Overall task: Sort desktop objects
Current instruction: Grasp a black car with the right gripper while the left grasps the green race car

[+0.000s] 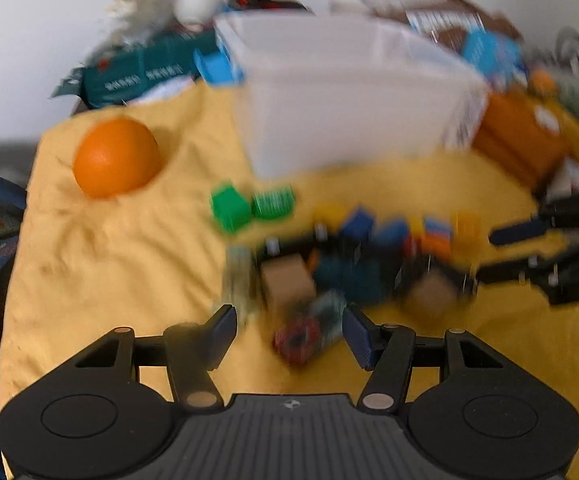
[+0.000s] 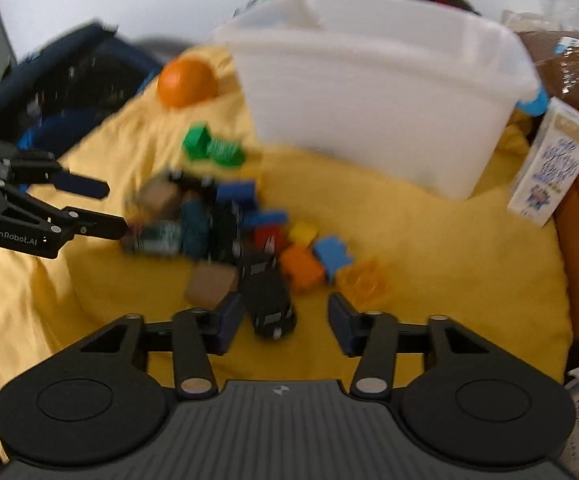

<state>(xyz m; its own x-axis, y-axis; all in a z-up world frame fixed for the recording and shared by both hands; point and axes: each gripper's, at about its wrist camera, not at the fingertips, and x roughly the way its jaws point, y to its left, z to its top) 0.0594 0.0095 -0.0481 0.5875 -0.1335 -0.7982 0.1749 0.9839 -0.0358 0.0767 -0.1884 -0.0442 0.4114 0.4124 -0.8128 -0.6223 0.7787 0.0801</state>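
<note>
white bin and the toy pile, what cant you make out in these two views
- White bin: its inside is hidden by its own cloudy wall in both wrist views.
- Toy pile: motion blur smears it in the left wrist view; only colours show, not what each piece is.
- Black toy car: blurred in the right wrist view; details unreadable.
- Milk carton: print too blurred to read.
- Both grippers, left gripper and right gripper, are open and empty.
</note>
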